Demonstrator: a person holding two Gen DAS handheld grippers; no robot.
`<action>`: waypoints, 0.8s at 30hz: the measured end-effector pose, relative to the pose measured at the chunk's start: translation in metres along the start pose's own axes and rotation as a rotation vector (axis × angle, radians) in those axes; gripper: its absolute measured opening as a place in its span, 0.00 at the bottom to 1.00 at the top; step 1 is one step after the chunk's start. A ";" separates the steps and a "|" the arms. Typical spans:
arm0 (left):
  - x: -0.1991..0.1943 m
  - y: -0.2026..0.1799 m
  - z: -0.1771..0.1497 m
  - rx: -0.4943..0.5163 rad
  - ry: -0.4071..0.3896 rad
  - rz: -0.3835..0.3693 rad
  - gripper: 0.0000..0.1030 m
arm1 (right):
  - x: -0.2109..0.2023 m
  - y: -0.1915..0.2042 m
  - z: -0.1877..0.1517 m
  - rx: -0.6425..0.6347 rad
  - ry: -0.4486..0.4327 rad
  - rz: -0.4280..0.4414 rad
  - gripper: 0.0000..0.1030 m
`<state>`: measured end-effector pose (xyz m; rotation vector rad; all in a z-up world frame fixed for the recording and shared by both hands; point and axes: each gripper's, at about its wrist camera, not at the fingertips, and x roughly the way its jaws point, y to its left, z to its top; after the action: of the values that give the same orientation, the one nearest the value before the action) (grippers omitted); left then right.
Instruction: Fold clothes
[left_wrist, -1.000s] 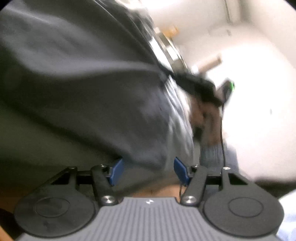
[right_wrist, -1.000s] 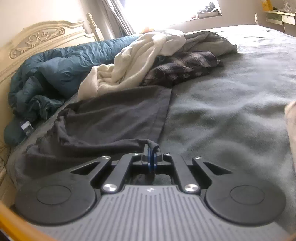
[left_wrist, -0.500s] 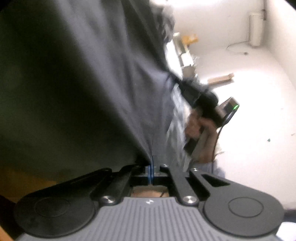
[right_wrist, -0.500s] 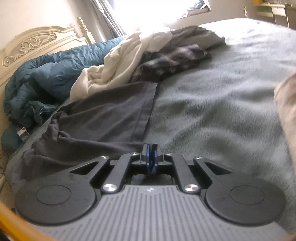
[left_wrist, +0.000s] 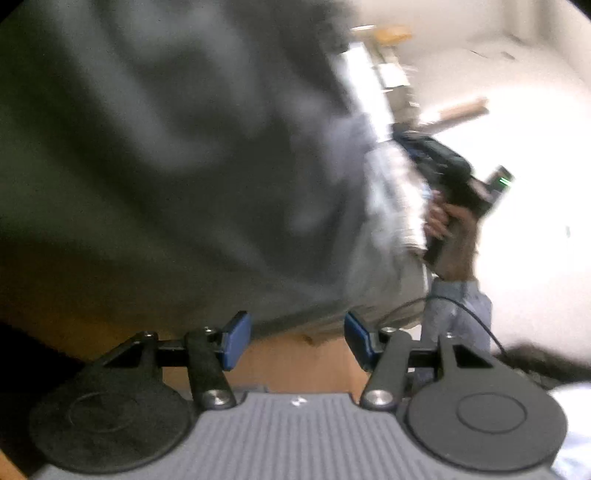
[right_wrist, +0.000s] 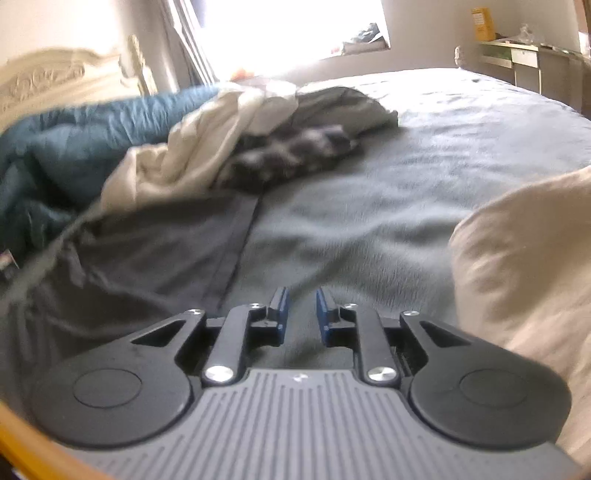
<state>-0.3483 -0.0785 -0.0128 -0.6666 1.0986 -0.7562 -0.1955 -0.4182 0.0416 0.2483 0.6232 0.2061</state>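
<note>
A dark grey garment (right_wrist: 147, 266) lies rumpled on the left of the grey bed cover (right_wrist: 406, 192), its straight hem running away from me. My right gripper (right_wrist: 303, 314) hovers just beside that hem; its jaws are opening and nothing sits between the blue pads. In the left wrist view the same dark garment (left_wrist: 184, 147) fills the upper left, blurred. My left gripper (left_wrist: 297, 338) stands below its lower edge, jaws opening wide, pads not touching cloth. A hand holds the right gripper (left_wrist: 454, 184) at that view's right.
A heap of white, plaid and grey clothes (right_wrist: 266, 140) lies further up the bed, beside a teal duvet (right_wrist: 74, 147) and a cream headboard (right_wrist: 55, 81). A beige cloth (right_wrist: 524, 266) bulges in at the right. A wooden bed edge (left_wrist: 295, 362) shows beneath the left gripper.
Both grippers were shut on the dark garment's edge and now stand open, clear of it. The left one shut and reopened within the second. Both views have shifted and blurred.
</note>
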 end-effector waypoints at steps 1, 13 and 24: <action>-0.008 -0.009 0.006 0.050 -0.033 0.010 0.56 | 0.003 0.000 0.005 0.001 0.007 0.025 0.19; -0.050 -0.022 0.067 0.172 -0.155 0.061 0.59 | 0.132 0.034 0.034 0.060 0.239 0.186 0.01; -0.036 0.001 0.091 0.131 -0.129 0.095 0.59 | 0.134 0.013 0.057 -0.015 0.117 -0.044 0.00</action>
<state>-0.2722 -0.0389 0.0340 -0.5413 0.9483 -0.6880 -0.0564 -0.3798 0.0165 0.2084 0.7420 0.1835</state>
